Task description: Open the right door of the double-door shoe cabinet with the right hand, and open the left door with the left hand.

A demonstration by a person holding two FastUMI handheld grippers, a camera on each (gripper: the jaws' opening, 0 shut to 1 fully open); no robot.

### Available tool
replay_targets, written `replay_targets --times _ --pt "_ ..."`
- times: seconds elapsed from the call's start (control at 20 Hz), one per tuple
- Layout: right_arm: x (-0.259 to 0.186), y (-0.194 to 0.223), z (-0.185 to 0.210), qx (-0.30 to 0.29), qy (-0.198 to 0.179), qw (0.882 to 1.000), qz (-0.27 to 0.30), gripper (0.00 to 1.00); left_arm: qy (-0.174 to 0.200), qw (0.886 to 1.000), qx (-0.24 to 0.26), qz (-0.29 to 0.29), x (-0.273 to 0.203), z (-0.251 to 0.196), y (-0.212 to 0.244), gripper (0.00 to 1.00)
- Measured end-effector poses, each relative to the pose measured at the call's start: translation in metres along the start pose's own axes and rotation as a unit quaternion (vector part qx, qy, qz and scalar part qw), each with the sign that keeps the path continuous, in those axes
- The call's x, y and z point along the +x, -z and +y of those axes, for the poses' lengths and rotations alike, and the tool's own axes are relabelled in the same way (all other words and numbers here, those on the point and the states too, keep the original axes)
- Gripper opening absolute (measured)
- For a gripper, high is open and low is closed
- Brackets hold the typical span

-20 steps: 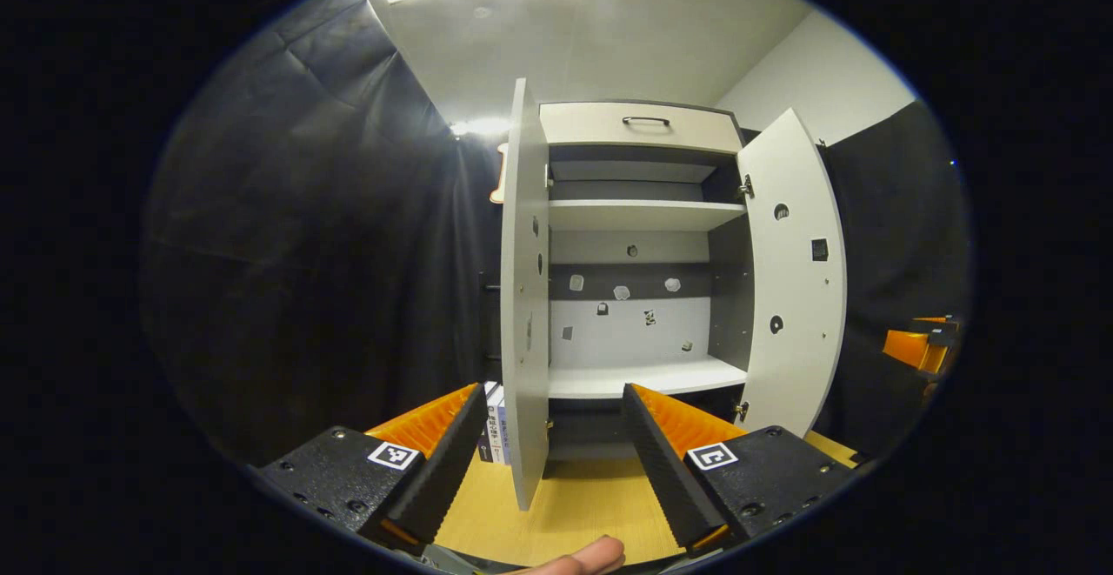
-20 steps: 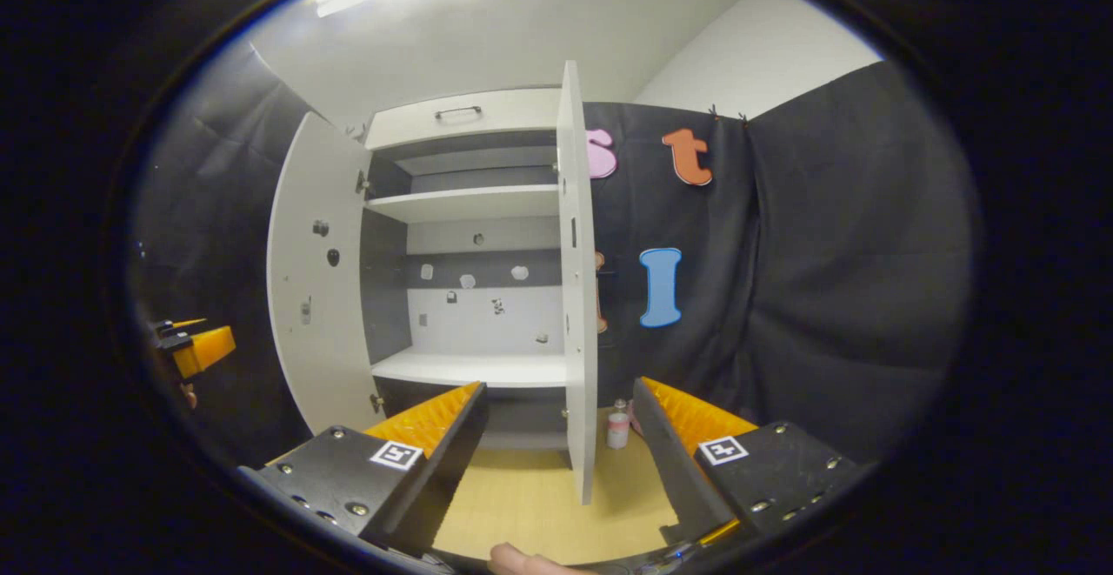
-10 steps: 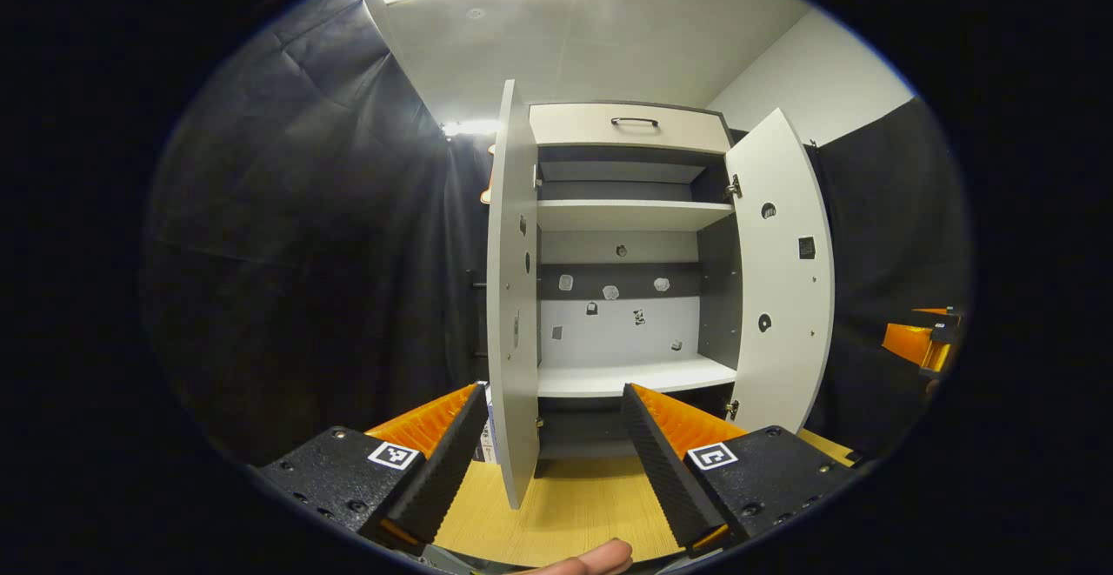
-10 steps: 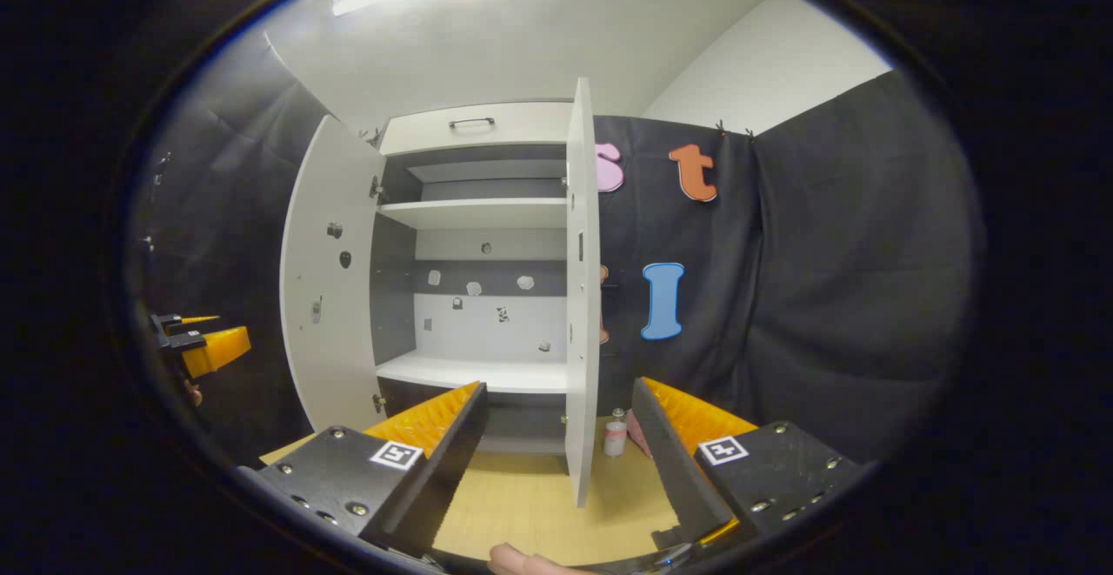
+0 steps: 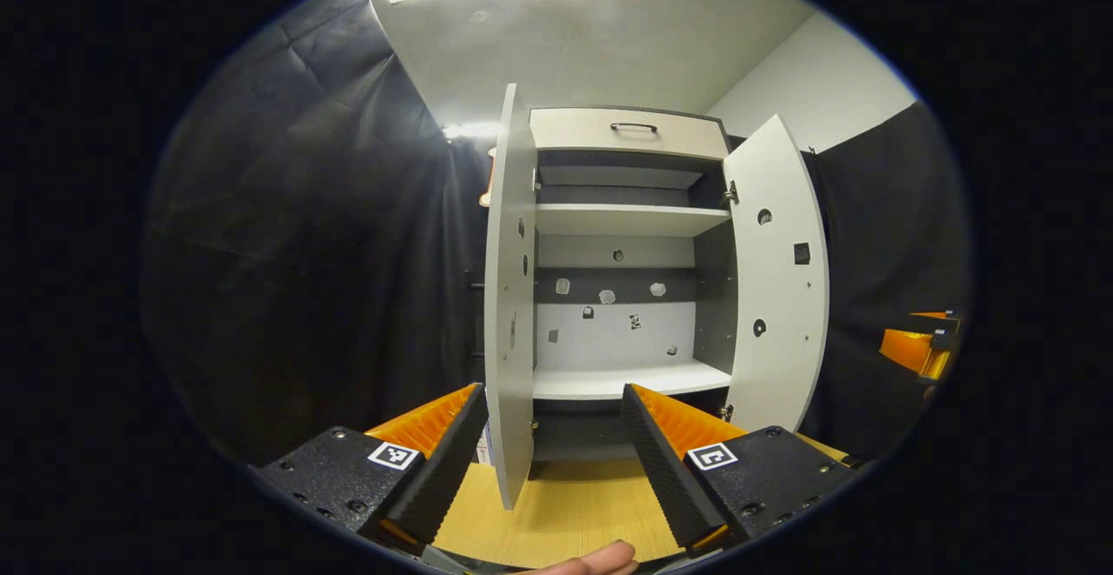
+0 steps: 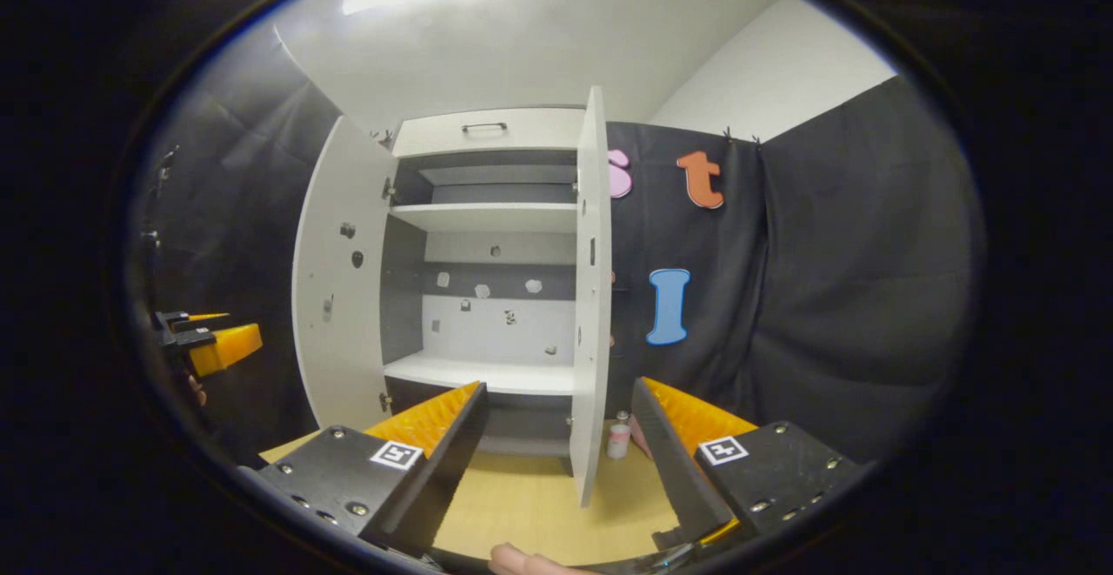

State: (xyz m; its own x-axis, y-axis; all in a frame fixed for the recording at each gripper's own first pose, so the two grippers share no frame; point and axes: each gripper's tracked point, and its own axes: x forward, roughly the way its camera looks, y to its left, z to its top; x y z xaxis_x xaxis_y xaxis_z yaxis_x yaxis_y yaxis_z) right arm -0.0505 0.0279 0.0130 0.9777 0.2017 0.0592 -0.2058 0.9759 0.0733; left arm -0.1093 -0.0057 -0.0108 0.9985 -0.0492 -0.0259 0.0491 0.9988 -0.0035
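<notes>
The shoe cabinet stands with both doors swung out, its shelves bare. In the left gripper view the left door is edge-on. Its near edge hangs in the gap of my open left gripper, and neither finger presses on it. The right door stands wide, with the right gripper beyond it. In the right gripper view the right door is edge-on between the fingers of my open right gripper, untouched. The left door and the left gripper are at the left.
The cabinet rests on a wooden surface. A drawer with a dark handle tops it. A small pink and white bottle stands by its right side, and books by its left. A person's fingertip shows at the bottom.
Both grippers have drawn back a little from the cabinet, which looks slightly smaller. Each door's edge has shifted sideways in its view. Both grippers stay open.
</notes>
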Motion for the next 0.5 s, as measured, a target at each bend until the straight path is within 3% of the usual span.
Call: replay_targets --times 0.5 --pt "-0.001 -0.001 -0.010 0.007 0.006 1.000 -0.002 0.99 0.010 1.000 0.008 -0.010 -0.002 -0.016 -0.006 0.96"
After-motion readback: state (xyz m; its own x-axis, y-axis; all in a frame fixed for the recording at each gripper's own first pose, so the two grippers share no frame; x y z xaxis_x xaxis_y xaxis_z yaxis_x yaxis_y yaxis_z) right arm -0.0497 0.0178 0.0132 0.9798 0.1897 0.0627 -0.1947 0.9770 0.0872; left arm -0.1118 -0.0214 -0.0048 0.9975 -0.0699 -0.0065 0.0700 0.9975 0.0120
